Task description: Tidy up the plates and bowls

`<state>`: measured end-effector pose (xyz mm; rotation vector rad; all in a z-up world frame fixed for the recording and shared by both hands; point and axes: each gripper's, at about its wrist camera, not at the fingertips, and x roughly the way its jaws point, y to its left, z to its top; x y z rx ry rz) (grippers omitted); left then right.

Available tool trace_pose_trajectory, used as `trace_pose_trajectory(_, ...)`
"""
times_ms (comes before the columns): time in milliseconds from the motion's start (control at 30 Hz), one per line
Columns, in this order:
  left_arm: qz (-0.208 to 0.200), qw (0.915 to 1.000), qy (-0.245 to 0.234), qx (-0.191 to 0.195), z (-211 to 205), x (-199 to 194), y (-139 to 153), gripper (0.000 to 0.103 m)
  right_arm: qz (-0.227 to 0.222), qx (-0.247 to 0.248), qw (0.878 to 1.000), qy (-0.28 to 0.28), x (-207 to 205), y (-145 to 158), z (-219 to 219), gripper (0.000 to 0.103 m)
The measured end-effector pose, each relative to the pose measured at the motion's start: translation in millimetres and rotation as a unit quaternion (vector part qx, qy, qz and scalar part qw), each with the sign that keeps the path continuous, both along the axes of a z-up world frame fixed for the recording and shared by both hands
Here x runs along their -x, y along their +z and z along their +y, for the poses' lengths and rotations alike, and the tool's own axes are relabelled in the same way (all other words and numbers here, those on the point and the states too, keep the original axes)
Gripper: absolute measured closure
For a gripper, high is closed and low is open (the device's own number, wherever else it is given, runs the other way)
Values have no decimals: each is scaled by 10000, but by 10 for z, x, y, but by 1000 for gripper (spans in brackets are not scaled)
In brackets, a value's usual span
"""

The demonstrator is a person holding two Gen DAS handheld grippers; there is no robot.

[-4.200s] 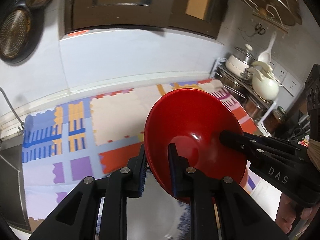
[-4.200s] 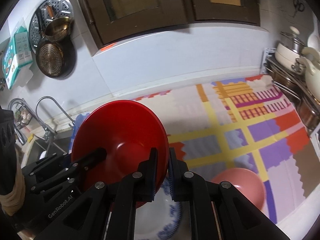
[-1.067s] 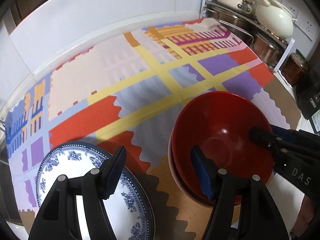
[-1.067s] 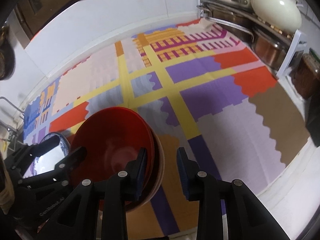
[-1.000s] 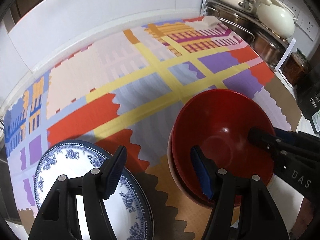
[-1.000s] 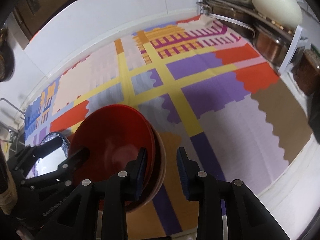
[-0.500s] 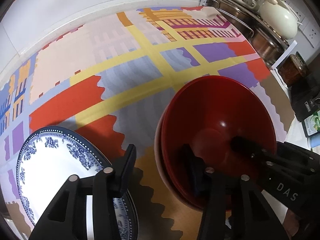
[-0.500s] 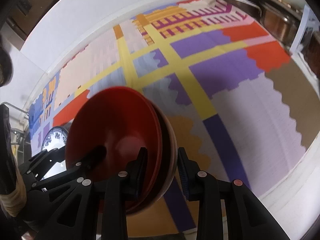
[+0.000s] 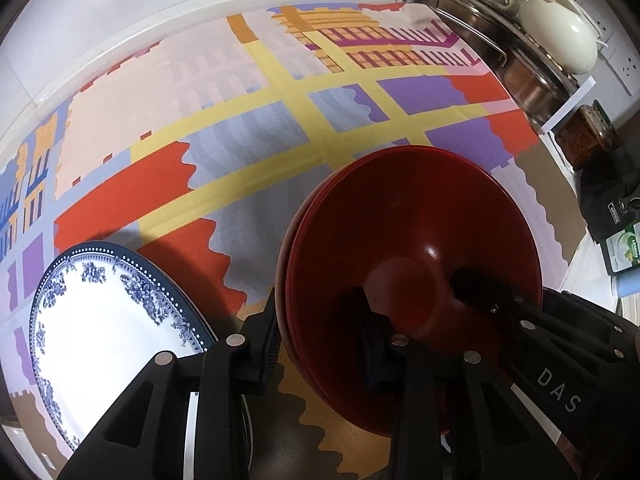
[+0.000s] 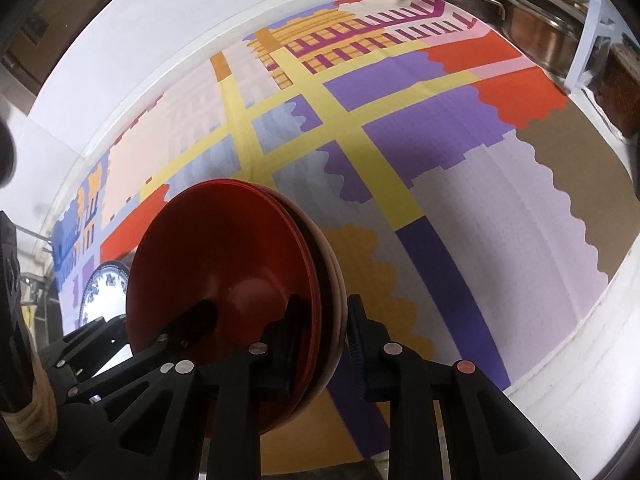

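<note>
A glossy red bowl (image 9: 412, 232) is seen nested in a pink bowl (image 10: 334, 276) on the patterned mat (image 9: 248, 128). Its rim is straddled by both the left gripper (image 9: 318, 338) and right gripper (image 10: 320, 330), jaws parted, nothing clamped.

Two bowls are stacked: one red bowl (image 9: 412, 216) nested in one pink bowl (image 10: 334, 276). One blue-and-white plate (image 9: 108, 320) lies on the counter. One patterned mat (image 9: 248, 128) covers it. At the far right stand two steel pots (image 9: 524, 76) and one cream kettle (image 9: 560, 36).
</note>
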<state>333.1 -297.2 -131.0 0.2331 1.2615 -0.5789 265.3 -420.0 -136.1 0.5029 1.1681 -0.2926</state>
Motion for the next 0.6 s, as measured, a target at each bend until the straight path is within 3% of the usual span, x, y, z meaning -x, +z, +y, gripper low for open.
trace_pose_trajectory(267,-255,9994,152,201,126,102,282,71,-172,19,9998,-8,63,164,12,80)
trace_pose_trajectory(600,-768,9944,538,484,583,218,714,71,-739,226,9965,326,133,645,309,80)
